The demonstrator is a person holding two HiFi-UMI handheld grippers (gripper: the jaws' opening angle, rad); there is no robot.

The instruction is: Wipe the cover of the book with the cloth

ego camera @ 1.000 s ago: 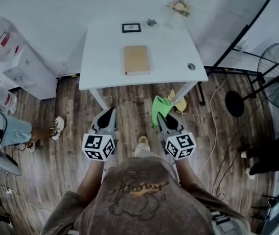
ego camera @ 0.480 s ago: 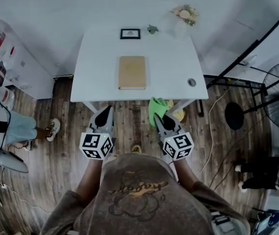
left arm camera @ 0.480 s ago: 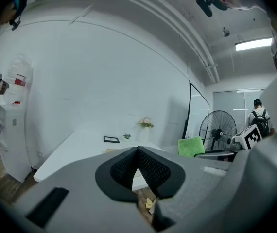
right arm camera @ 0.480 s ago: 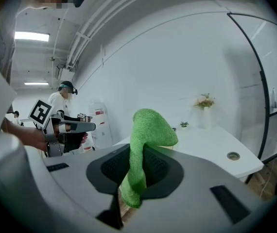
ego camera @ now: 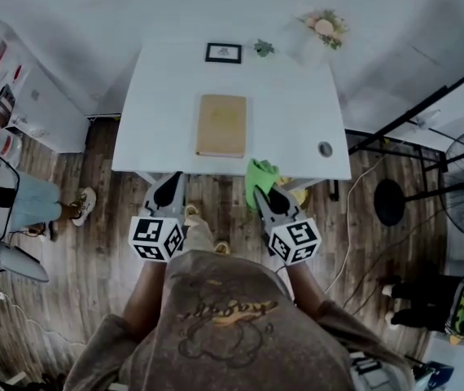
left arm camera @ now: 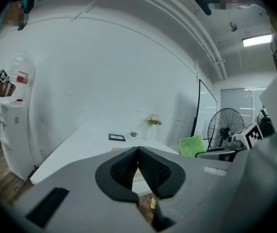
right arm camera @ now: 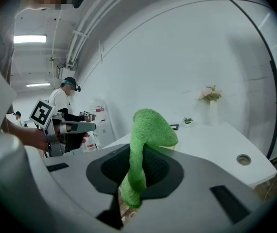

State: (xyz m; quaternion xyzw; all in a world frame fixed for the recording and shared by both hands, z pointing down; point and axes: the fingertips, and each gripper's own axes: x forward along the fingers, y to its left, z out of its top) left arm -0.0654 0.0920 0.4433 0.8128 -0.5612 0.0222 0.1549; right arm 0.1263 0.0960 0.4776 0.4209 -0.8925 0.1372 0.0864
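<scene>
While the book [ego camera: 221,125] lies flat mid-surface [ego camera: 297,104], untouched, the green cloth [ego camera: 260,176] is pinched in the right claw [ego camera: 266,194] at the near edge — the approach step, I judge. The left claw [ego camera: 172,182] is closed on nothing. Next, the cloth needs carrying forward and down onto the cover.

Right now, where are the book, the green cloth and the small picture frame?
book [ego camera: 221,125]: head view, middle of its tan cover.
green cloth [right arm camera: 148,125]: right gripper view, its bunched top.
picture frame [ego camera: 223,53]: head view, its dark centre.
</scene>
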